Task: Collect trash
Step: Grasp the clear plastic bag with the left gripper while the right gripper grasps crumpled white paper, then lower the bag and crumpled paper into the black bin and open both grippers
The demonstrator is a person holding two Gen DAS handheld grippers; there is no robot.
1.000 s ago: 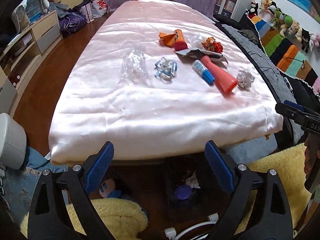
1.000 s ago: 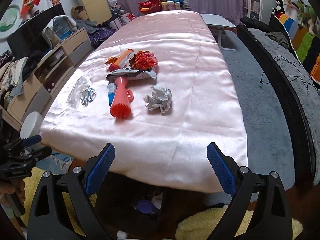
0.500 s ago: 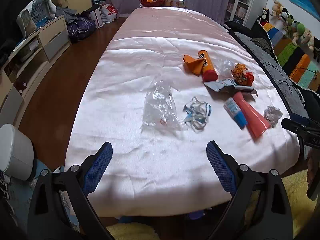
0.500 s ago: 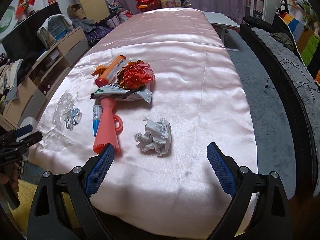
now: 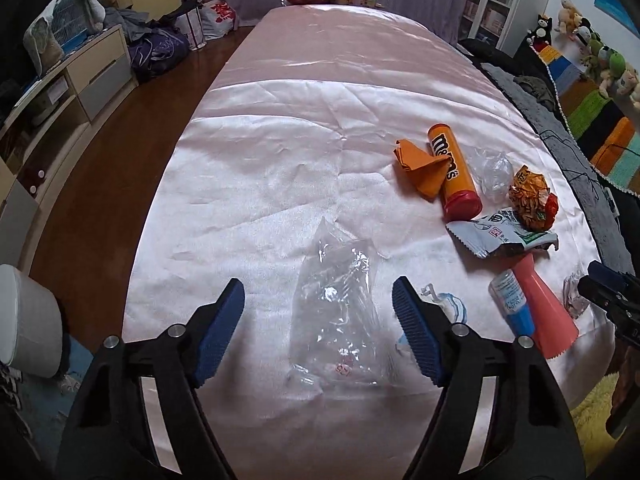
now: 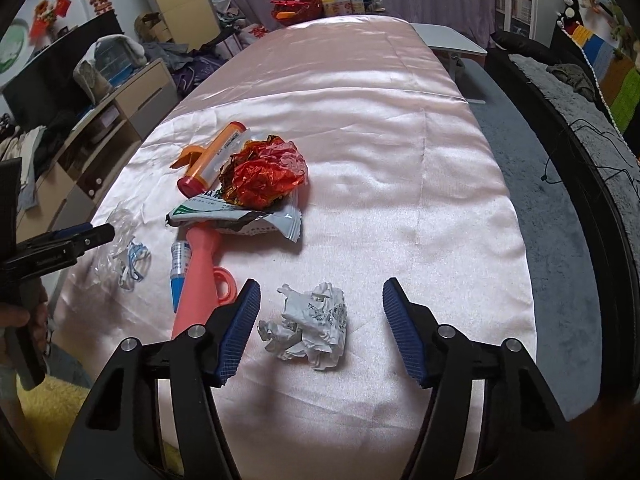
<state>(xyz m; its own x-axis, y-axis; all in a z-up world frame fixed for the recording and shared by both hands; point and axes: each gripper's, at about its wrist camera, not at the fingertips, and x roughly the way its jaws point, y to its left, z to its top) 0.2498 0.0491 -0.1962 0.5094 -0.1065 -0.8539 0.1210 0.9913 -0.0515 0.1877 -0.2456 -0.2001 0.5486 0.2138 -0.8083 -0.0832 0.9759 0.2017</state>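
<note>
Trash lies on a pink satin-covered table (image 5: pixel 320 100). My left gripper (image 5: pixel 318 324) is open, its jaws on either side of a clear plastic bag (image 5: pixel 336 312). My right gripper (image 6: pixel 318 324) is open, its jaws on either side of a crumpled white paper ball (image 6: pixel 308 326). Farther off lie a crumpled red-orange foil wrapper (image 6: pixel 264 174), a white-green snack wrapper (image 6: pixel 236 218), an orange M&M's tube (image 5: pixel 452 168), an orange paper piece (image 5: pixel 420 166) and a blue-white plastic scrap (image 6: pixel 134 264).
A coral cone-shaped brush (image 6: pixel 198 276) and a small blue-capped tube (image 6: pixel 178 268) lie among the trash. A white bin (image 5: pixel 24 320) stands on the floor at left. Containers (image 6: pixel 336 4) crowd the table's far end. Drawers (image 5: pixel 80 76) line the left wall.
Both grippers have moved up from below the table's near edge and forward over it. The left now straddles the clear bag and the right straddles the paper ball. Both stay open.
</note>
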